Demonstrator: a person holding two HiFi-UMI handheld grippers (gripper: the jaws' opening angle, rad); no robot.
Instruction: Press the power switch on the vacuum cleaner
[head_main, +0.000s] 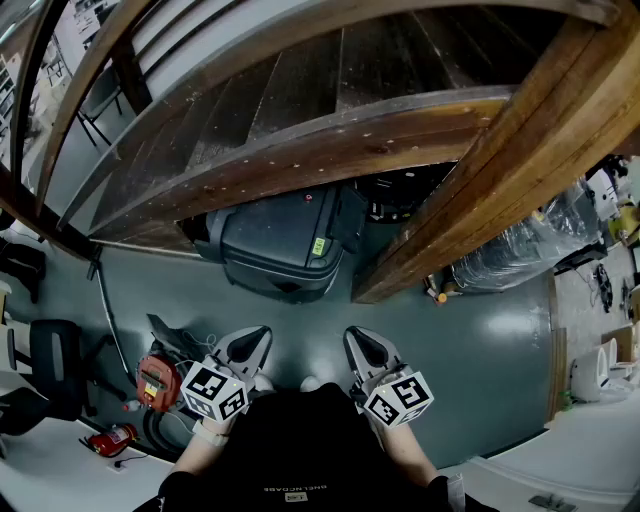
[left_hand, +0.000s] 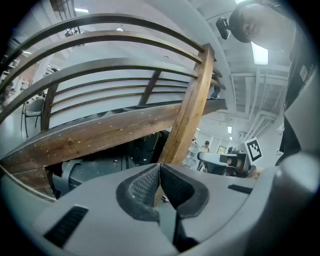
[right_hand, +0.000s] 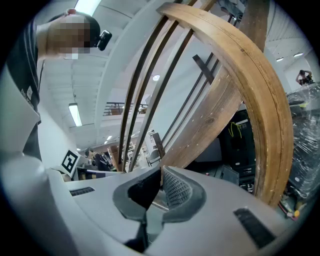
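**Ana:** Why are both claws hanging so far back?

**Me:** I'm holding the left claw (head_main: 248, 352) and the right claw (head_main: 365, 352) low and side by side, short of the vacuum cleaner (head_main: 285, 245), because I'm judging that the reach isn't under way. Both are pinched closed, pads meeting, and neither gripper view is showing anything between them. I'm thinking a closed tip is going to suit a press better than a spread one.

**Ana:** And where is the machine sitting?

**Me:** It's standing on the floor (head_main: 480, 340), ahead of both claws and well apart from them, with bare floor lying between. The left claw is pointing nearer the vacuum cleaner's middle, and the right claw is lining up past its right edge. A wooden frame (head_main: 300, 150) is arching over the vacuum cleaner's far part, and one slanted beam is coming down just beside its right flank.

**Ana:** Are you seeing the switch?

**Me:** I'm seeing a small red spot (head_main: 308, 197) on the vacuum cleaner's top, toward its far side. I'm guessing that's it, but it's showing too small to tell. Getting there is probably going to mean reaching in under the frame.
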